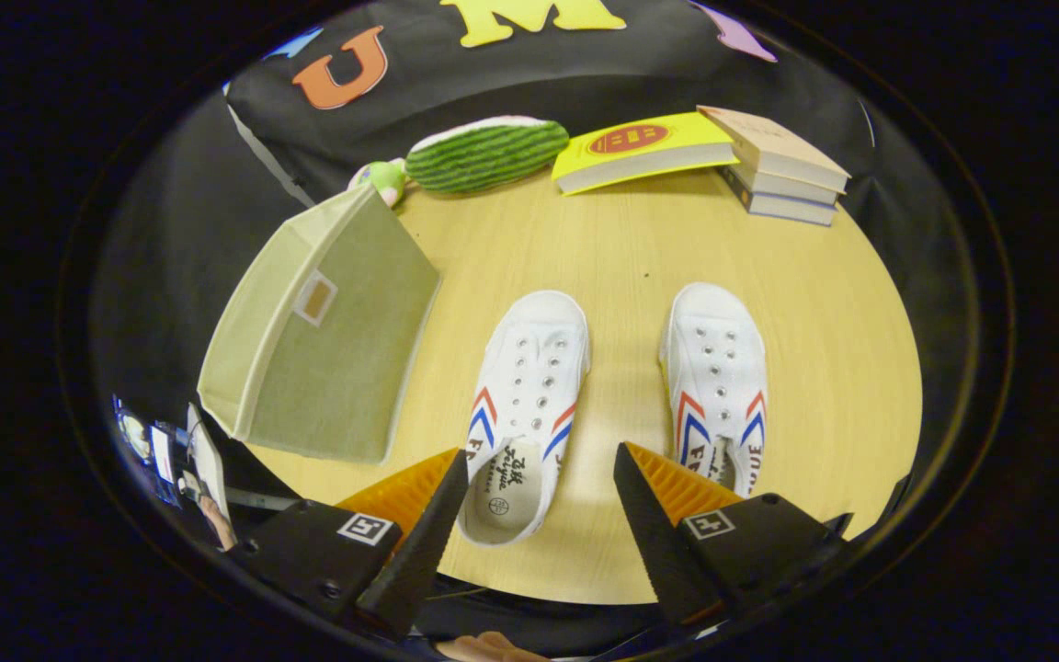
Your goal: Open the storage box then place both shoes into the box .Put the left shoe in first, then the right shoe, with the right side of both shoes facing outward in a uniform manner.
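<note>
1. Storage box (323, 345): olive-green fabric, lid down and closed, small pale label patch on the face turned toward the camera. Sits on the wooden table (621, 248) at its left edge, well left of the shoes and ahead of the left finger.
2. Green plush toy (383, 176) just beyond the box's far corner, touching a striped watermelon-pattern cushion (485, 153) that lies against the booth wall.
3. Left shoe (524, 409): white canvas, red and blue chevrons on the sides, no laces, toe pointing away. Its heel opening lies between the fingers, closer to the left finger; whether that finger touches it, cannot tell.
4. Gripper (539, 483): fingers spread wide, nothing held.
5. Right shoe (718, 386): same pattern, parallel to the first, a clear gap of table between them. Its heel is partly hidden behind the right finger.
6. Yellow book (644, 152) lies flat at the table's far side; just to its right, a stack of books (782, 165), three high.
</note>
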Demonstrator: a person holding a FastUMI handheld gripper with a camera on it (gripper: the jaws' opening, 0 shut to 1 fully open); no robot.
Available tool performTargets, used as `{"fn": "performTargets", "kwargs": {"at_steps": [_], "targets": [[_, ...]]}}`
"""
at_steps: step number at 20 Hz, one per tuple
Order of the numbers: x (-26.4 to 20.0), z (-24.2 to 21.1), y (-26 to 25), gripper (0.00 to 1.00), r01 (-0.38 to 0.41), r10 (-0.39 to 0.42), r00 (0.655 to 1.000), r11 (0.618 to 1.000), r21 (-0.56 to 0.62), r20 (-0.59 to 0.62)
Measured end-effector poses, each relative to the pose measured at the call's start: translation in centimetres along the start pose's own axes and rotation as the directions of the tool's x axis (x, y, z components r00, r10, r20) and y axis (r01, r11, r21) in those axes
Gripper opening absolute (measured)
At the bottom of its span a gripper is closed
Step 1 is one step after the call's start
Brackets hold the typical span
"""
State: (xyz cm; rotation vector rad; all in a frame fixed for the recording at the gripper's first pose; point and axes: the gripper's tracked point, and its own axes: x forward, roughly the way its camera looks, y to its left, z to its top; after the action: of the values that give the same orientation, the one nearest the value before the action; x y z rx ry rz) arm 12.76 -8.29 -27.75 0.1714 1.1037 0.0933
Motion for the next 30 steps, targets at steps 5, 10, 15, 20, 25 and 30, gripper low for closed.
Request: {"fn": "performTargets", "kwargs": {"at_steps": [5, 10, 15, 20, 25, 30], "targets": [[2.3, -1.4, -0.5, 0.90, 0.014, -0.011, 0.996, 0.999, 0.042, -0.084], [4.0, -0.5, -0.9, 0.54, 0.039, -0.040, 0.996, 0.999, -0.019, -0.083], [5.6, -1.2, -0.8, 0.17, 0.041, -0.049, 0.994, 0.996, -0.079, -0.101], [4.2, 0.1, -0.1, 0.06, -0.068, 0.069, 0.997, 0.997, 0.033, -0.025], [1.6, 0.9, 0.1, 0.06, -0.102, 0.103, 0.995, 0.993, 0.062, -0.006], [-3.2, 3.6, 2.2, 0.06, -0.168, 0.163, 0.984, 0.983, 0.068, 0.068]]}}
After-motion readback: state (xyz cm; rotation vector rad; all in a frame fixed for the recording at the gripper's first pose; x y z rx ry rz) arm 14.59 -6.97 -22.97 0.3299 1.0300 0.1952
